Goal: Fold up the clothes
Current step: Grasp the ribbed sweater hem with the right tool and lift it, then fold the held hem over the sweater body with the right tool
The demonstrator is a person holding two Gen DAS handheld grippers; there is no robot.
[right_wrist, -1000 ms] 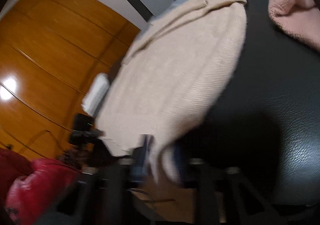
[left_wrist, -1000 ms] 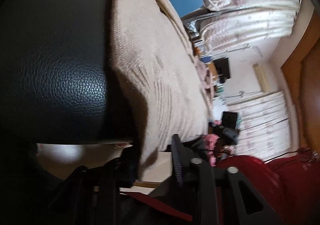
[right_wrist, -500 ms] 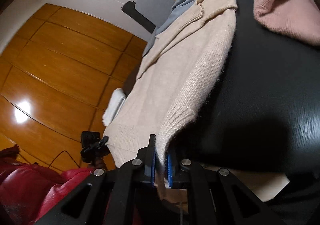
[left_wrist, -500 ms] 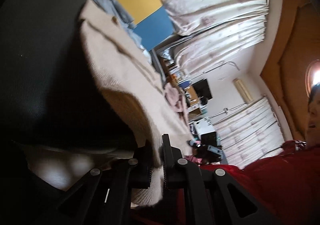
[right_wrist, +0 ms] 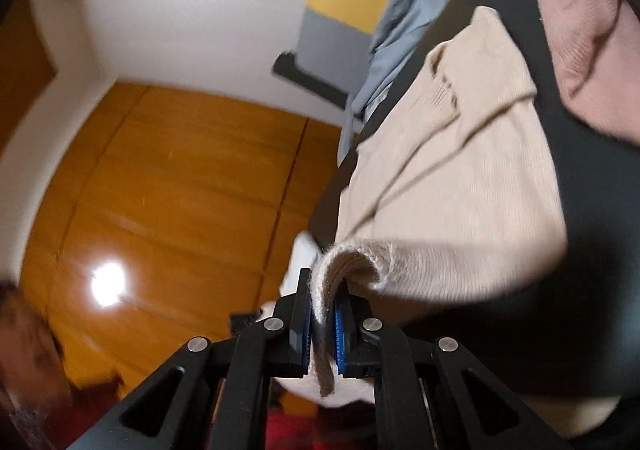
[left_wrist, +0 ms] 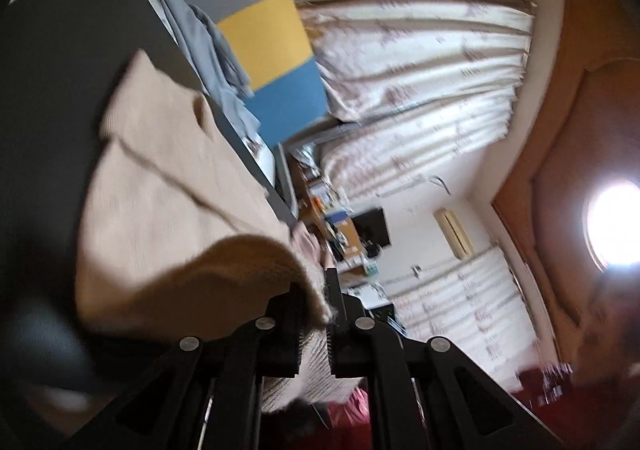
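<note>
There are 2 claws: the left claw (left_wrist: 314, 314) and the right claw (right_wrist: 322, 324), each with 2 black fingers closed on knit cloth. There is 1 beige sweater (right_wrist: 452, 185), pinched by both claws and draped over 1 black bench (right_wrist: 608, 250). On that bench lie 2 more garments: 1 pink knit (right_wrist: 580, 21) and 1 grey-blue garment (right_wrist: 396, 33) at the far edge. The wall panel (left_wrist: 264, 33) behind shows 3 colour blocks: 1 grey, 1 yellow, 1 blue. The left wrist view shows 1 round ceiling light (left_wrist: 616, 226), 1 wall-mounted air conditioner (left_wrist: 454, 232) and 1 dark screen (left_wrist: 374, 226).
</note>
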